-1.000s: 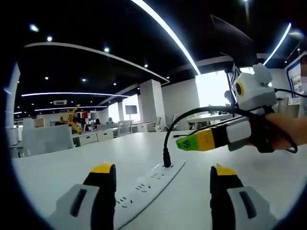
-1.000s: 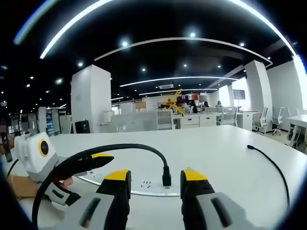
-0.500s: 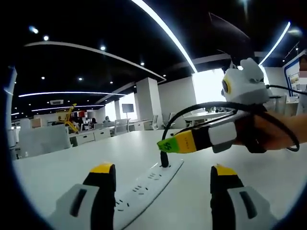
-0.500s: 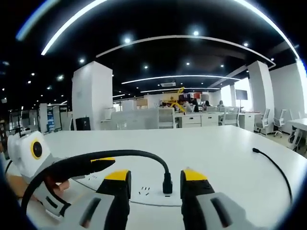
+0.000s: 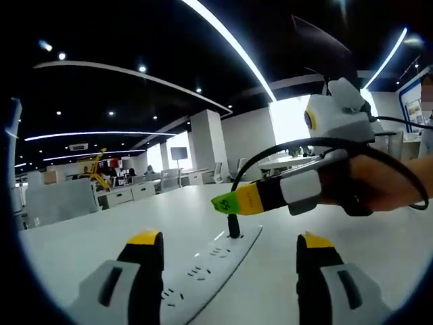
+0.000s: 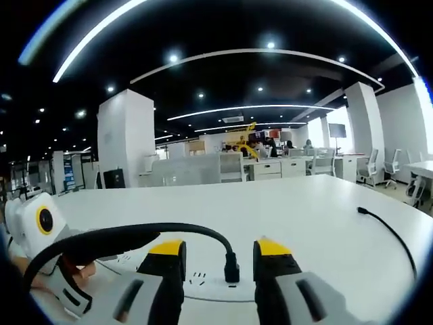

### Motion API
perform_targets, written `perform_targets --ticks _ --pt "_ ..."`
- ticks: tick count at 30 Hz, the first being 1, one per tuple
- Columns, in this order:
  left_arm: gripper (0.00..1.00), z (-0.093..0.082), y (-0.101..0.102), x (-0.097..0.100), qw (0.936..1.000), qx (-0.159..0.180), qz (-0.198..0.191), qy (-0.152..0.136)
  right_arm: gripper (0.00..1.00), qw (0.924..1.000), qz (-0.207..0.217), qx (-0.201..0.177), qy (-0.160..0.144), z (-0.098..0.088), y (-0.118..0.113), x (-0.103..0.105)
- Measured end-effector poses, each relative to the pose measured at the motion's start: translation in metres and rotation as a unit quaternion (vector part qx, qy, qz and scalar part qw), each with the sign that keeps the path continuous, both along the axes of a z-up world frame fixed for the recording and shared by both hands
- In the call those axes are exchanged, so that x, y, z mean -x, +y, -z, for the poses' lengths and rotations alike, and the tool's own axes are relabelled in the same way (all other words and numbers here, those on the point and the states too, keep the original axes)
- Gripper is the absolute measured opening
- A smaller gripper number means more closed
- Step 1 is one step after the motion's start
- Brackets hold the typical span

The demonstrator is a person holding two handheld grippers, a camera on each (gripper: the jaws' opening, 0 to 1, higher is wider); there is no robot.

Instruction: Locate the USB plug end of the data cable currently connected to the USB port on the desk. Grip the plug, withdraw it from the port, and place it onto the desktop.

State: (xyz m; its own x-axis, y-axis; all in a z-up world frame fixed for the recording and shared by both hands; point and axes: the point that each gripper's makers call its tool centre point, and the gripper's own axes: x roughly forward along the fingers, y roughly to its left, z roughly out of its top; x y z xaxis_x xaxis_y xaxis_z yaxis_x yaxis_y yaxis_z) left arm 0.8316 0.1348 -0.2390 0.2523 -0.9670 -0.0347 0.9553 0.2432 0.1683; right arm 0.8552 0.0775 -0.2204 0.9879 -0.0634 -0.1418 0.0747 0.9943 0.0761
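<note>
Bench (image 5: 88,237) surface, white and wide, is seen in both views, with a white power strip (image 5: 206,267) laid flat on it. In the left gripper view the strip runs from about 7 o'clock toward the centre, and at its far end the USB plug (image 5: 233,226) is seen standing upright, seated in the strip. From the plug the black cable (image 5: 284,147) rises and curves toward 3 o'clock.

The left gripper (image 5: 230,247) is held low over the bench — its two yellow-tipped fingers (image 5: 144,238) are wide apart, with the strip passing between them, and nothing is touched by them.

The right gripper (image 5: 226,203) is seen entering from 3 o'clock, held by a person's hand (image 5: 375,183); its yellow-green tip lies just above the plug, slightly toward 10 o'clock of it. In the right gripper view the fingers (image 6: 166,249) of the right gripper (image 6: 218,248) are apart, and the plug (image 6: 231,265) is seen between them, close to the finger at the right; whether it is touched cannot be told. The cable (image 6: 135,235) arches away toward 9 o'clock. At 4 o'clock the other cable end (image 6: 389,233) lies loose on the bench (image 6: 291,203).
</note>
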Motion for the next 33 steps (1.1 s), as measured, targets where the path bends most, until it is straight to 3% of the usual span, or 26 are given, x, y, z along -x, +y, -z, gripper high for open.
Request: perform_targets --ticks 13,33 --pt "0.8 0.001 0.0 -0.002 1.0 0.003 -0.003 0.004 0.37 0.9999 -0.007 0.01 0.008 0.001 0.008 -0.01" --pt "0.79 0.001 -0.001 -0.001 0.9999 0.004 -0.007 0.006 0.28 0.9995 0.031 0.005 -0.002 0.004 -0.01 -0.016"
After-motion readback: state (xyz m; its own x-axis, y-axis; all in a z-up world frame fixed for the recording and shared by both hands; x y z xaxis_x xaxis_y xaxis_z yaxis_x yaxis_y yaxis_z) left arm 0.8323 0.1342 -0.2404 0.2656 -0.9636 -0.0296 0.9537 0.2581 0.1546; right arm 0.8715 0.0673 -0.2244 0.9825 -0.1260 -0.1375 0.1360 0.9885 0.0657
